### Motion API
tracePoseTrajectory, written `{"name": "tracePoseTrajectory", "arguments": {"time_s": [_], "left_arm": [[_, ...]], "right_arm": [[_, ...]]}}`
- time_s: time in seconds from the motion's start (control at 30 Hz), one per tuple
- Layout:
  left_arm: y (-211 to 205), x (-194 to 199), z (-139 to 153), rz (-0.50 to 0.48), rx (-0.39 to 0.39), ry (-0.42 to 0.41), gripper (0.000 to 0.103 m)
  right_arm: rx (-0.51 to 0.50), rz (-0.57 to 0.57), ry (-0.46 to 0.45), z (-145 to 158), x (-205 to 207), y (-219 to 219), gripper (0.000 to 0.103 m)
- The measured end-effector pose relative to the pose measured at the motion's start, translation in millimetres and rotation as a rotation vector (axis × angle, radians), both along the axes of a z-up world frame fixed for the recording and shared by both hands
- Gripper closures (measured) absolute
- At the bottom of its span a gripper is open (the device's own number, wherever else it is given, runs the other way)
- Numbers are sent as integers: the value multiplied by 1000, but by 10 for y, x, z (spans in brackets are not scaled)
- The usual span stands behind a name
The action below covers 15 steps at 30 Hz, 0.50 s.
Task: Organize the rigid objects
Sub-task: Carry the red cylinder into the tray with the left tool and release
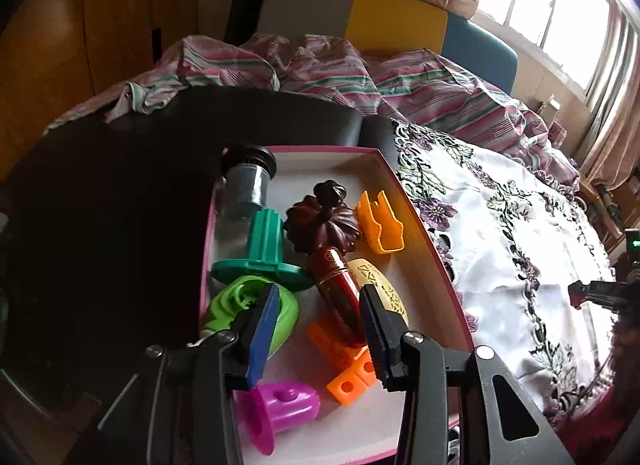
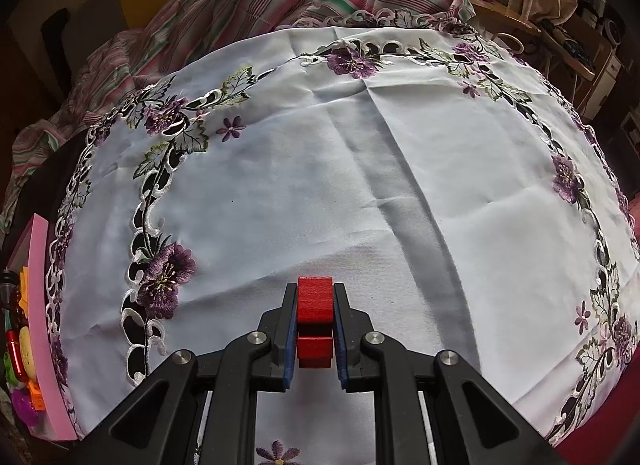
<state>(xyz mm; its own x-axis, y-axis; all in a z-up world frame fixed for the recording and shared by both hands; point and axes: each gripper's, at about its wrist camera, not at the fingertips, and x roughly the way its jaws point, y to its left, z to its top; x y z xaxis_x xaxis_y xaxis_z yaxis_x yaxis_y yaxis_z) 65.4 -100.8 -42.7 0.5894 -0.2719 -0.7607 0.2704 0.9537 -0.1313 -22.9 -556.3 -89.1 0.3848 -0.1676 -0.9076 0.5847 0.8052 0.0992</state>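
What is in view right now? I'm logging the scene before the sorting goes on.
Box: 1, pink-rimmed, white inside, beside the cloth.
Jar: 1, clear with black cap, box's far corner.
Spool piece: 1, teal, in box.
Carved pieces: 2, dark brown, box middle.
Clip: 1, orange, far right in box.
Tube: 1, red, box middle.
Oval piece: 1, yellow, beside tube.
Blocks: several, orange, under tube.
Green piece: 1, box's left.
Magenta piece: 1, box's near end.
Cloth: 1, white, purple flowers.
Blanket: 1, striped, behind.
Red block: 1, in right claw.
Left claw: open, over box.
Right claw: shut on red block.
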Motion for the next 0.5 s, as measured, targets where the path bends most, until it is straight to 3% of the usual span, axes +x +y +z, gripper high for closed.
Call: {"name": "tracePoseTrajectory", "arguments": {"time_s": [0.5], "left_arm": [[215,-201,131,41,30,-58,60]], "right_arm": [[-5,62,-50,70,32,124,89]]}}
